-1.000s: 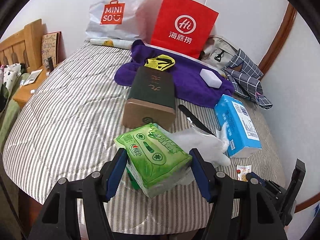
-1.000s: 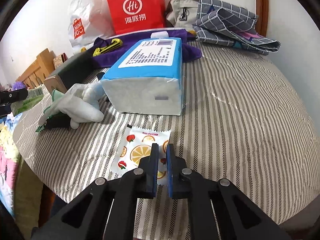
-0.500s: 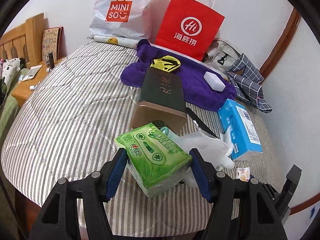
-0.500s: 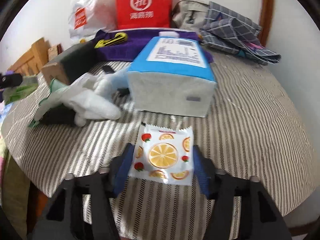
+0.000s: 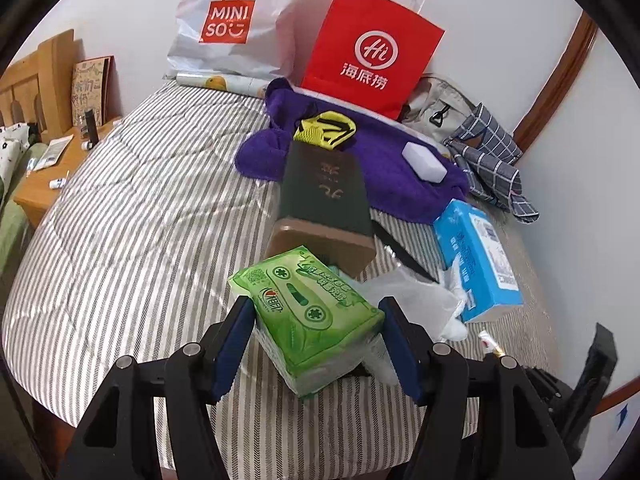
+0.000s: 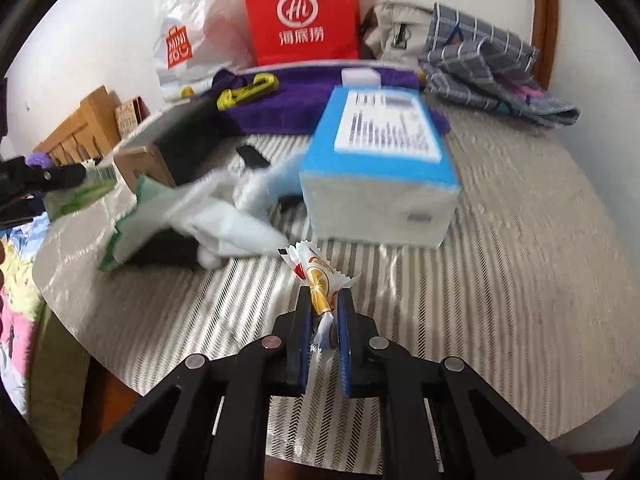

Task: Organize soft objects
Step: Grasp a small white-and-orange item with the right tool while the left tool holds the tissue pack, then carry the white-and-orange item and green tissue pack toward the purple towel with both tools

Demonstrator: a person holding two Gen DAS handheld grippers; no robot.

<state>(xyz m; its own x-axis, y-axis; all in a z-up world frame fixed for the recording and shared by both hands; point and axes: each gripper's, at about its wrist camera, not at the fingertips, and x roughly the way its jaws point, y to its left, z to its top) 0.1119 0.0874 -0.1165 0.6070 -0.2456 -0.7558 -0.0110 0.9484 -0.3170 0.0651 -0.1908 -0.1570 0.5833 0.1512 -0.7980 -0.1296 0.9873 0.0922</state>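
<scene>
Basically, the green tissue pack is clamped in the left gripper above the striped bed, while the orange-print sachet is pinched crumpled in the right gripper, probably for sorting.

the striped bedcover lies bare to the left of the left gripper, a wide lane running up to the white shopping bag. straight ahead of it the dark box blocks the way, with the purple towel and red paper bag beyond. to its right, crumpled clear plastic and the blue tissue pack crowd the edge. ahead of the right gripper the blue pack stands close; right of it the cover is open up to the checked cloth.
</scene>
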